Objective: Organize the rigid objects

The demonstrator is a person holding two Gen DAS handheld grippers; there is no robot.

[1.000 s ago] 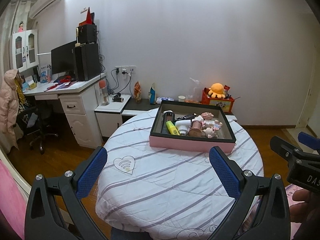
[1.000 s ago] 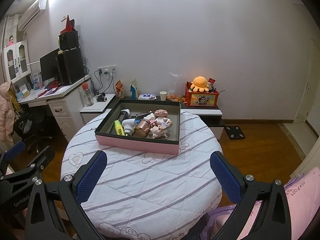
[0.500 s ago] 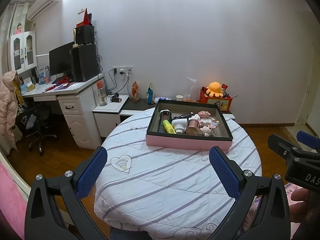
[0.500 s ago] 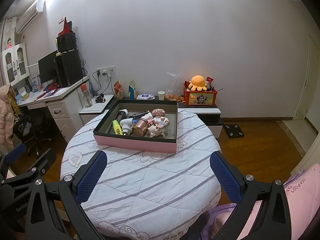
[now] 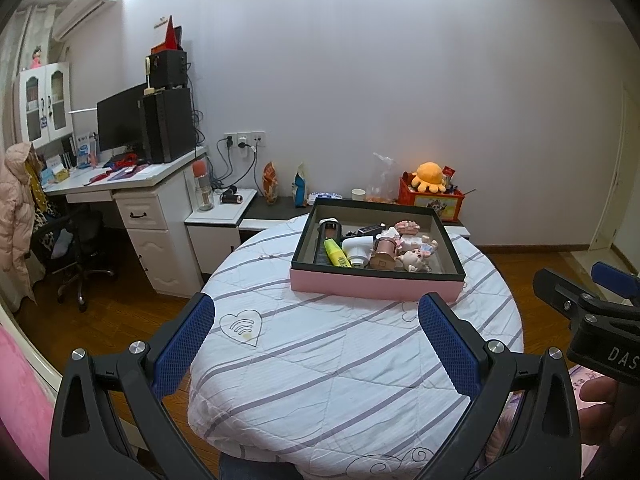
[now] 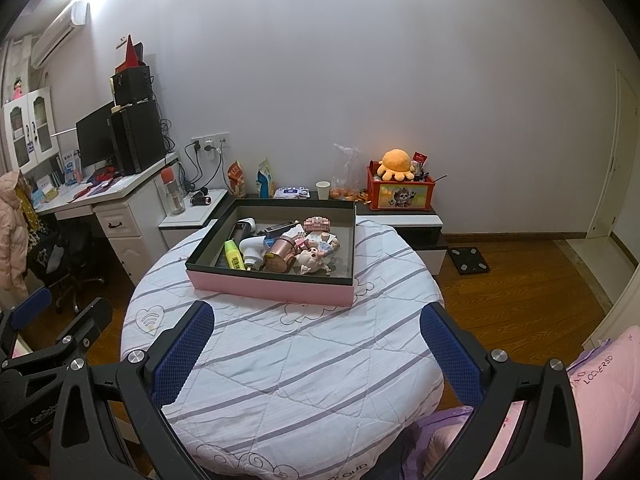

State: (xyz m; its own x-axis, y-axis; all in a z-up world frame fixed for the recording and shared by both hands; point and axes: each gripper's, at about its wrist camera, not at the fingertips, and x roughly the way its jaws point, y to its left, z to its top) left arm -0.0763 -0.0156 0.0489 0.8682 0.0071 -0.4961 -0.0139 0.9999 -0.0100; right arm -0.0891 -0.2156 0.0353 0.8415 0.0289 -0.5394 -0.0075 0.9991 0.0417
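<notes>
A pink box (image 5: 372, 286) with a dark inside stands at the far side of a round table (image 5: 320, 360) covered by a striped white quilt; it also shows in the right wrist view (image 6: 272, 286). In it lie a yellow highlighter (image 5: 337, 257), a white device (image 5: 356, 249), a copper cup (image 5: 383, 252), a small doll (image 5: 416, 260) and other small items. My left gripper (image 5: 316, 332) is open and empty above the table's near part. My right gripper (image 6: 318, 334) is open and empty too, well short of the box.
A white desk (image 5: 132, 184) with a monitor and computer tower stands at the left, an office chair (image 5: 76, 248) beside it. A low cabinet (image 6: 400, 220) behind the table holds a red crate with an orange plush. Wooden floor (image 6: 520, 280) lies to the right.
Both grippers have drawn back and risen slightly, so the table and box look a little smaller and farther. Both stay open.
</notes>
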